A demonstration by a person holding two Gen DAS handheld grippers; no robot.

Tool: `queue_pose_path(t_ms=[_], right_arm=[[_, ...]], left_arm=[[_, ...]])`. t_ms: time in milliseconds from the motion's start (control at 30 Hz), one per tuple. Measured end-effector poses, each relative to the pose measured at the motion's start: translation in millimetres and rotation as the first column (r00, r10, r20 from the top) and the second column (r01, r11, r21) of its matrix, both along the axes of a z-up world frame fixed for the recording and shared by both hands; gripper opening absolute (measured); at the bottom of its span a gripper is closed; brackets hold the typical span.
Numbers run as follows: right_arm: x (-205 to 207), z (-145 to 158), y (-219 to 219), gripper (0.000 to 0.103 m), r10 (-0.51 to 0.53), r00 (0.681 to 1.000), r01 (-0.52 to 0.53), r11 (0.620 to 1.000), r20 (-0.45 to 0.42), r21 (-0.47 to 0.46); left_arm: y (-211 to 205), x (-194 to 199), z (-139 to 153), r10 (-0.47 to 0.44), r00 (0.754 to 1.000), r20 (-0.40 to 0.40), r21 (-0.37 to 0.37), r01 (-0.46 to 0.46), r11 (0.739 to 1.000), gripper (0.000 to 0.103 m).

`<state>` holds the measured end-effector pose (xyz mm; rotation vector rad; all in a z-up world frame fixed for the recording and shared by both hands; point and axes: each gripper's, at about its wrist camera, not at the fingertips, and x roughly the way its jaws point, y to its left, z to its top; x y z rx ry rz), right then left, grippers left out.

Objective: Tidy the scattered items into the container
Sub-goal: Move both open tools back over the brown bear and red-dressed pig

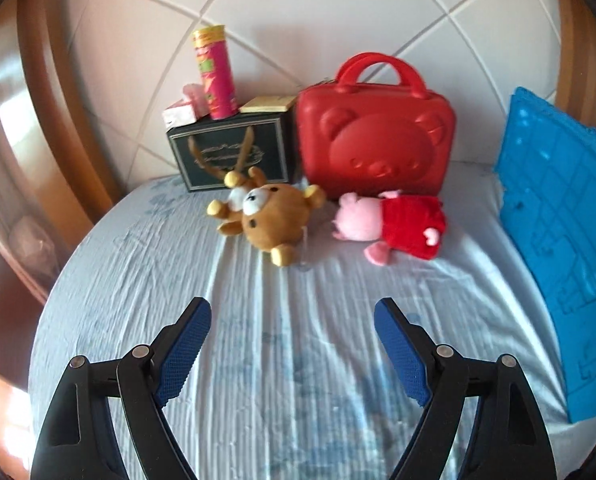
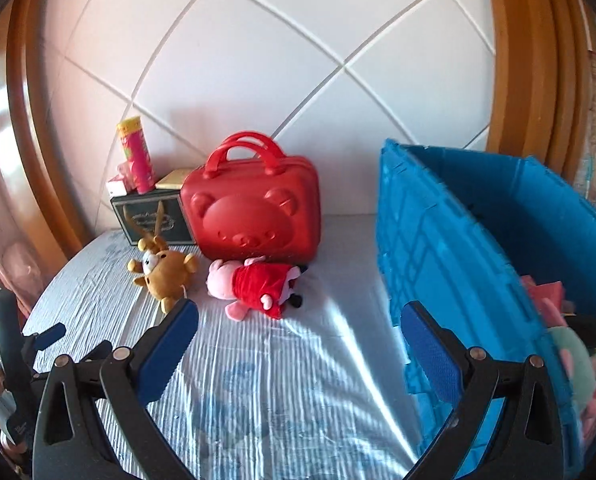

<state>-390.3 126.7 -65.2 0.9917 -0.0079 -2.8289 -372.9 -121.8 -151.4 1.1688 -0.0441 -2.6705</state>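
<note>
A brown reindeer plush (image 1: 268,218) (image 2: 166,274) and a pink pig plush in a red dress (image 1: 394,224) (image 2: 254,286) lie on the bed in front of a red bear-face case (image 1: 374,136) (image 2: 254,208). A blue crate (image 1: 558,248) (image 2: 458,264) stands at the right, holding several soft items (image 2: 578,352). My left gripper (image 1: 292,312) is open and empty above the sheet, short of the plush toys. My right gripper (image 2: 298,320) is open and empty, beside the crate's left wall. The left gripper also shows in the right wrist view (image 2: 48,336).
A dark box (image 1: 230,152) (image 2: 154,216) stands against the headboard with a pink snack tube (image 1: 214,74) (image 2: 136,154), a tissue pack (image 1: 184,110) and a yellow pad (image 1: 268,104) on top. A wooden bed frame (image 1: 58,120) curves around the left side.
</note>
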Motion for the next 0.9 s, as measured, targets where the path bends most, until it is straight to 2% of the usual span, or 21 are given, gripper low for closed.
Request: queue_pose_path(t_ms=[267,600,700,833,900], right_arm=[[-66,-53,-71,0.103,0.039,0.991,-0.04,0.999,0.126,0.008],[-166,-127,-168,0.103,0.1,0.964,-0.113,0.993,0.247,0.041],[-185,-154,-193,0.103,0.133,0.948,-0.154,0.987,0.289,0.051],[-194,-184,-223,0.103,0.204,0.922,-0.21,0.978,0.329,-0.02],[-194,-197,-242,0.101,0.244,0.911,-0.247,0.968,0.332,-0.034]], left_arm=[[-108,-67,-35,0.135,0.989,0.063,-0.036,-0.133,0.99,0.084],[-203,-180,-89,0.241,0.968,0.074,-0.051,-0.237,0.97,0.084],[-225,-207,-113,0.256,0.963,0.082,-0.012,-0.256,0.967,0.084],[-240,-220,-133,0.19,0.979,0.071,0.127,-0.198,0.972,0.084],[-238,-221,-136,0.16,0.986,0.037,0.128,-0.164,0.978,0.084]])
